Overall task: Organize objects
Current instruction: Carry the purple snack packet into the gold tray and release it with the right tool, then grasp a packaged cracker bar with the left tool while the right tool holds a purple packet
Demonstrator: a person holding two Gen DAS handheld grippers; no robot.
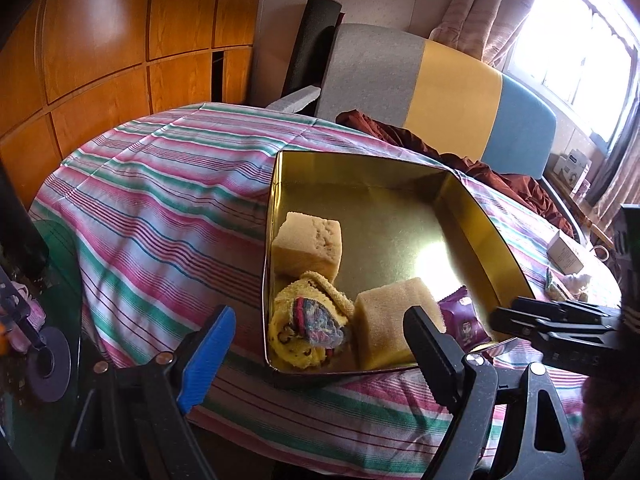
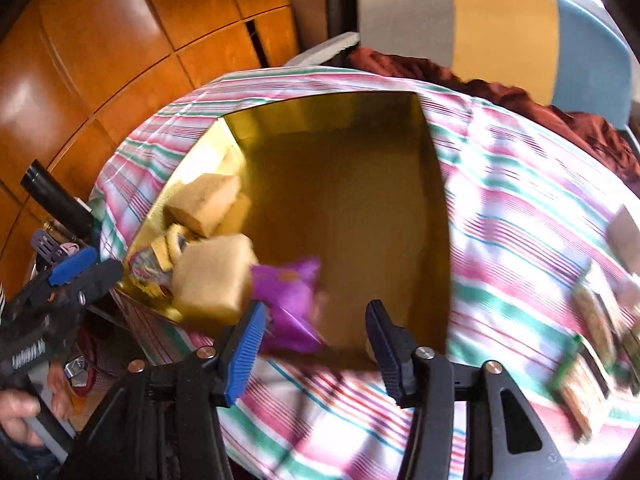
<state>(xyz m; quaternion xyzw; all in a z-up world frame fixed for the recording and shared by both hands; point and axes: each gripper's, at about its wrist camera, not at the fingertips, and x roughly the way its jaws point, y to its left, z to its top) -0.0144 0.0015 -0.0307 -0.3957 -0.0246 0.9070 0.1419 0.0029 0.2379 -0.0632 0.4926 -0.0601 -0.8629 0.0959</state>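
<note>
A gold tin [image 1: 360, 157] sits on the striped cloth. It holds two tan sponges [image 1: 308, 246] [image 1: 384, 332], a yellow knitted bundle [image 1: 308, 320] and a purple snack packet [image 1: 464, 316]. My left gripper [image 1: 320, 356] stands open at the tin's near corner and grips nothing. In the right wrist view, which is blurred, my right gripper [image 2: 316, 336] is open over the tin's [image 2: 436, 200] near edge. The purple packet [image 2: 288, 304] lies just beyond its blue pad, beside a sponge [image 2: 216, 280], and the pads do not press on it. The right gripper [image 1: 504, 316] also shows at the tin's right rim.
A small cardboard box [image 1: 564, 254] and several snack packets [image 2: 592, 320] lie on the cloth right of the tin. A grey, yellow and blue chair back [image 1: 448, 88] and a maroon cloth [image 1: 480, 160] stand behind. Wooden cupboards fill the left. A hand [image 2: 16, 412] holds the left gripper [image 2: 92, 272].
</note>
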